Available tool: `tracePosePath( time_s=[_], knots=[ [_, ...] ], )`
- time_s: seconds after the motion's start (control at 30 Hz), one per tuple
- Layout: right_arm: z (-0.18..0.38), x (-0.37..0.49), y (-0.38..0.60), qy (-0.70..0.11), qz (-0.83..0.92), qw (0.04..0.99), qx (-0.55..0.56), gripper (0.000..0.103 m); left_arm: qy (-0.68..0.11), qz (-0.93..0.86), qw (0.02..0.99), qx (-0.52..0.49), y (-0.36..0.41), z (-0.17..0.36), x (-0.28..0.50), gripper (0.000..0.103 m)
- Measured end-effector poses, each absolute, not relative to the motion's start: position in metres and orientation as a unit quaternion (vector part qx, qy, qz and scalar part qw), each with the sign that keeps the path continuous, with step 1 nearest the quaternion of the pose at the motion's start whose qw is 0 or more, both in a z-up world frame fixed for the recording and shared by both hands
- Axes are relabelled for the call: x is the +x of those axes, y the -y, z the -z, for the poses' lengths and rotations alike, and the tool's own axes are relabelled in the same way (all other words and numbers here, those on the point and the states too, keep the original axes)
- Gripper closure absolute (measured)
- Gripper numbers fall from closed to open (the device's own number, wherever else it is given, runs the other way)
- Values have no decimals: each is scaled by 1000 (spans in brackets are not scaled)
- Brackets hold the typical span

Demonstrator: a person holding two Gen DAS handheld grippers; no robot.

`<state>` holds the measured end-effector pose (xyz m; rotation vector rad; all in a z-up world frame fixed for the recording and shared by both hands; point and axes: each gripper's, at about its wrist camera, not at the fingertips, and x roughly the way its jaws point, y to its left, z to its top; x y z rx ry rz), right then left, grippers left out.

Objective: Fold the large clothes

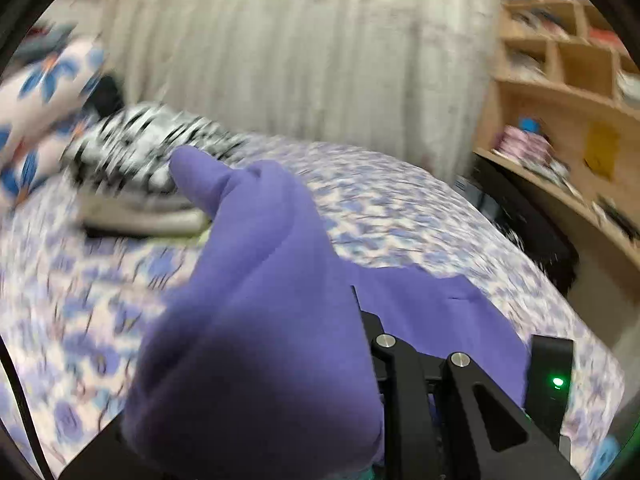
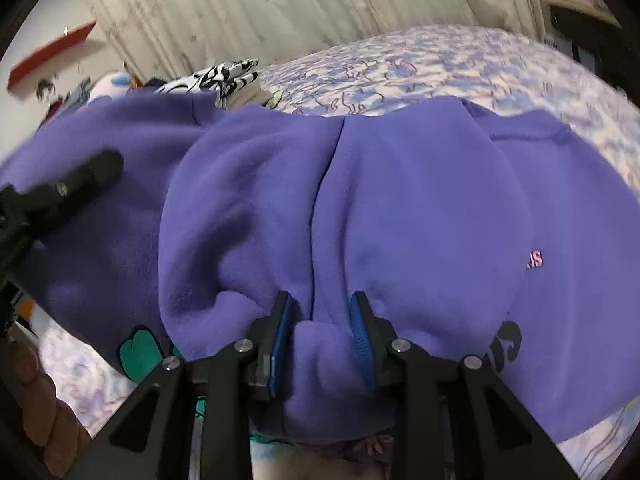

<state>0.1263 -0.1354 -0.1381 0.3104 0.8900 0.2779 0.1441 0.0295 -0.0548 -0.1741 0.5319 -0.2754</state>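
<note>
A purple fleece hoodie (image 2: 400, 200) lies spread on the floral bed sheet (image 2: 440, 64). Its hood bulges in the middle, with pink lettering at the right and a teal print at the lower left. My right gripper (image 2: 323, 320) is shut on a bunch of the hoodie's fabric between its blue pads (image 2: 280, 332). In the left wrist view, a fold of the hoodie (image 1: 256, 300) is draped up over my left gripper and hides its fingertips; only the black linkage (image 1: 432, 400) shows. The left gripper's arm also shows in the right wrist view (image 2: 76, 184), resting on the hoodie's left part.
A stack of folded clothes (image 1: 140, 184) topped by a black-and-white patterned piece sits at the bed's far left. A floral pillow (image 1: 36, 112) lies beside it. A pale curtain (image 1: 300, 48) hangs behind the bed. Wooden shelves (image 1: 568, 92) stand at the right.
</note>
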Motion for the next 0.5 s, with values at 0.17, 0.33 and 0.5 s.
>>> tracePosePath(
  time_s=[0.17, 0.33, 0.5],
  knots=[
    [124, 106, 185, -427, -157, 860, 231, 73, -233, 187, 954, -20, 29, 30, 131, 87],
    [110, 70, 250, -404, -80, 877, 247, 73, -237, 230, 944, 21, 92, 24, 129, 87],
    [106, 41, 315, -385, 11, 888, 252, 73, -269, 260, 926, 57, 156, 45, 133, 86]
  ],
)
